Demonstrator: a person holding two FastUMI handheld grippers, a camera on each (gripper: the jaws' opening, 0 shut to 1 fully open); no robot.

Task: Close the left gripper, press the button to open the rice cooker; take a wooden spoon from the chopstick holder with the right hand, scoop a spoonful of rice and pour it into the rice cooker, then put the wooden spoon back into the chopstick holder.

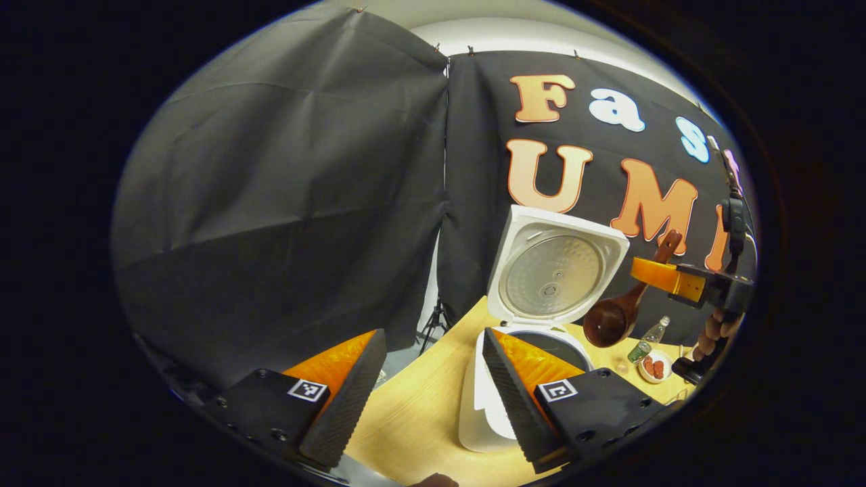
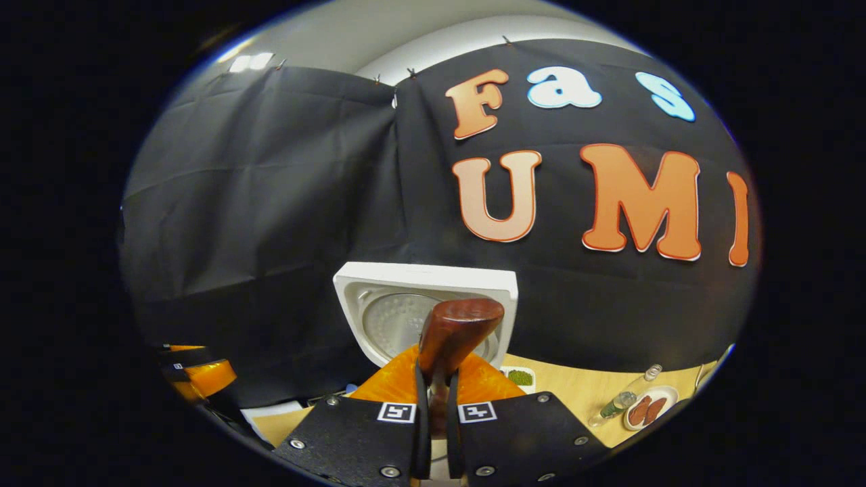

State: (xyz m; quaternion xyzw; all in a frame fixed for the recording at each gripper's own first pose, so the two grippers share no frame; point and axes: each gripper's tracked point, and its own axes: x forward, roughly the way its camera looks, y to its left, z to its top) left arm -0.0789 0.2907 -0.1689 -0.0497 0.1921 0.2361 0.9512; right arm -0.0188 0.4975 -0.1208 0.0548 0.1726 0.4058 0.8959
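- Left tool (image 1: pixel 433 385), bottom of the left gripper view: fingers spread wide apart, nothing between them, raised over the tabletop (image 1: pixel 413 412)
- Rice cooker (image 1: pixel 534 338), centre right of the left gripper view: white body standing on the tabletop, lid (image 1: pixel 556 267) swung upright, its metal inner plate facing the camera; the right finger of the left tool overlaps the cooker's body in the frame
- Right tool (image 2: pixel 434 406), bottom centre of the right gripper view: fingers drawn close together and pressing on the handle of the wooden spoon (image 2: pixel 454 331), whose handle end rises in front of the open lid
- In the left gripper view the same spoon appears at the right, its dark bowl hanging low beside the cooker lid and above the tabletop, the handle slanting up into the right tool, which a hand (image 1: pixel 714 335) holds
- Lower right of both views: a small bottle (image 2: pixel 619 400) and a plate (image 2: pixel 643 409) with reddish pieces on the tabletop
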